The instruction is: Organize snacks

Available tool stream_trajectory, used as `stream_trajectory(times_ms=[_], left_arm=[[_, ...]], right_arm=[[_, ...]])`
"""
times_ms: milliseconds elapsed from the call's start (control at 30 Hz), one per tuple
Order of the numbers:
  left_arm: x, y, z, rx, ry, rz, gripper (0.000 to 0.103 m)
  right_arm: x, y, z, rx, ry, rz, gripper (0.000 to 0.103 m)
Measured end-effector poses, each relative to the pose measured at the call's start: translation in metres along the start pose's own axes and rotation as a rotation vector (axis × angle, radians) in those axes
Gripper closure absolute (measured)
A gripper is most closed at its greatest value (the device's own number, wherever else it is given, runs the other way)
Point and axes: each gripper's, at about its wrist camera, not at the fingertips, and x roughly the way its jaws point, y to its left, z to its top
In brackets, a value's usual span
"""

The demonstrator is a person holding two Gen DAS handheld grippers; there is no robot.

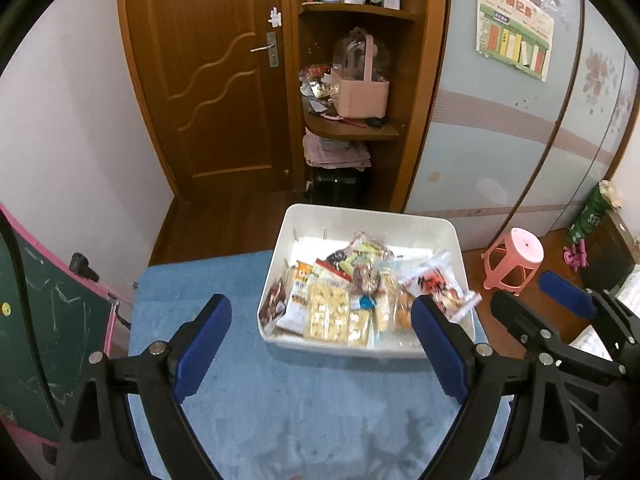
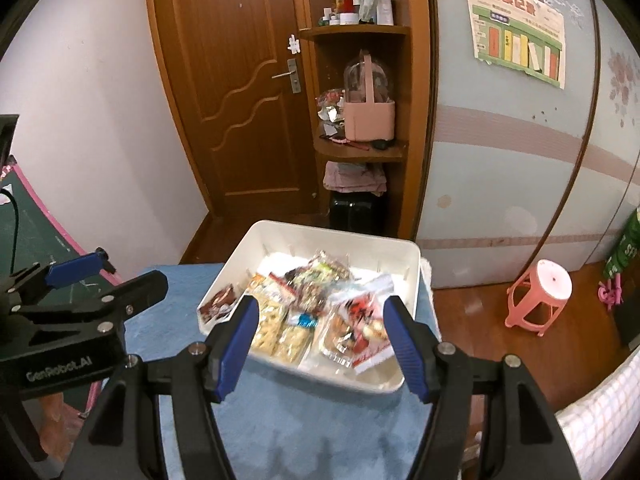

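Holding both tools above the blue cloth (image 1: 280, 400), we see the left gripper (image 1: 322, 336) spread wide and empty, the right gripper (image 2: 320, 344) parted and empty too. Just beyond them, the white bin (image 1: 360, 216) holds the snack packets (image 1: 344, 300).

A lived-in home bedroom — a wooden door (image 1: 224, 80), cluttered corner shelves (image 1: 356, 128), a sliding wardrobe (image 1: 500, 140) with a poster (image 1: 516, 36), a pink stool (image 1: 516, 260), a child's chalkboard (image 1: 36, 320).
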Motion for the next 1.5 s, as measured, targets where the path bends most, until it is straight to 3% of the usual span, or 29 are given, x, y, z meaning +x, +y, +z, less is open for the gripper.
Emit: stream_trajectory(times_ms=[233, 600, 867, 1500], left_arm=[[-0.053, 0.016, -0.051, -0.053, 0.008, 0.068, 0.012], [-0.142, 0.040, -0.127, -0.105, -0.002, 0.094, 0.012], [-0.184, 0.045, -0.152, -0.126, -0.040, 0.098, 0.007], [-0.196, 0.039, -0.162, -0.111, -0.035, 0.123, 0.006]], right_arm=[[-0.043, 0.027, -0.039, -0.010, 0.025, 0.033, 0.037], [-0.121, 0.067, -0.091, -0.024, 0.061, 0.077, 0.037], [-0.154, 0.075, -0.111, 0.029, 0.060, 0.084, 0.037], [-0.170, 0.081, -0.118, 0.037, 0.030, 0.041, 0.037]])
